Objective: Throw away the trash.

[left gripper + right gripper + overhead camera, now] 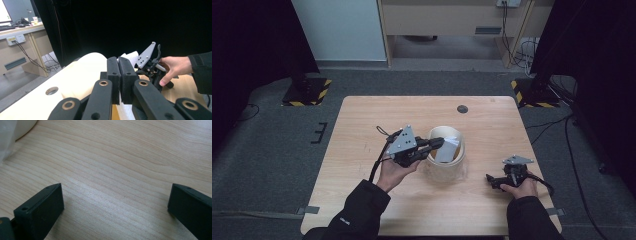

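Nearest the lens, in the left gripper view: left gripper (119, 75), fingers pressed together with a thin fold of white paper (131, 56) seemingly pinched between them; grip itself hard to confirm. Behind, a pale round container (82, 72) and, farther off, the right gripper (152, 67) in a hand (172, 67). From the high view: left gripper (439, 144) reached level over the rim of the container (446, 170), tips at the white paper (447, 150) standing inside it, near the middle of the bench (362, 130). Right gripper (490, 180) low at the bench's right edge, well apart from the container. In the right gripper view: fingers (40, 212) spread wide over bare wood, nothing between them.
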`<state>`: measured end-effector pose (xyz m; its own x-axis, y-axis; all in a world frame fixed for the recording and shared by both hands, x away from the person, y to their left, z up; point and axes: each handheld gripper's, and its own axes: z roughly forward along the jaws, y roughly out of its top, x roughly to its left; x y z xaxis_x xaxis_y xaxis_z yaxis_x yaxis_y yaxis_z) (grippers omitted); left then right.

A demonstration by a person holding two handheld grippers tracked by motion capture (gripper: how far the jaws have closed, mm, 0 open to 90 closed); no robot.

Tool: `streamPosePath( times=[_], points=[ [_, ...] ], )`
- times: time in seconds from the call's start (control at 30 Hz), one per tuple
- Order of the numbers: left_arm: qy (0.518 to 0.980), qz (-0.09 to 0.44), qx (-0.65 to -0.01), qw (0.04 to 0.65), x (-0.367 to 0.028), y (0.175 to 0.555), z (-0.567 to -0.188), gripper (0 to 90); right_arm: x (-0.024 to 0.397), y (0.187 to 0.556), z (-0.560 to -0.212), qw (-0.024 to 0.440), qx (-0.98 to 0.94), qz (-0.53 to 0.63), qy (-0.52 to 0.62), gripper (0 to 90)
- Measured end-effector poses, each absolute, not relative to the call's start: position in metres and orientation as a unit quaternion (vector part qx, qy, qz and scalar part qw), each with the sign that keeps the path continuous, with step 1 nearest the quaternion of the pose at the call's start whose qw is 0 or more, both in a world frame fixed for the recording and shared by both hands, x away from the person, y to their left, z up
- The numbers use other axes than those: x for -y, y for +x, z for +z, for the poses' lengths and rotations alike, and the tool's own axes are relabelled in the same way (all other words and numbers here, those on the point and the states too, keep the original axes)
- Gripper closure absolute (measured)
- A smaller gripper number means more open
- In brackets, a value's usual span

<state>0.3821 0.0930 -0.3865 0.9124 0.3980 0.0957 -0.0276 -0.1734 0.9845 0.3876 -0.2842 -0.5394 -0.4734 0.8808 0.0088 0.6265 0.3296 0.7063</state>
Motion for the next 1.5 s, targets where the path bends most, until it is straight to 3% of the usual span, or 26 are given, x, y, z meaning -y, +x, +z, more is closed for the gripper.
streamPosePath(
  times=[1.5],
  points=[
    [0.757,0.182,-0.098,0.620,-0.088,0.388,-0.399,87.4,0.284,0.388,-0.539,0.191,-0.794,0.330,0.474,0.5]
  ],
)
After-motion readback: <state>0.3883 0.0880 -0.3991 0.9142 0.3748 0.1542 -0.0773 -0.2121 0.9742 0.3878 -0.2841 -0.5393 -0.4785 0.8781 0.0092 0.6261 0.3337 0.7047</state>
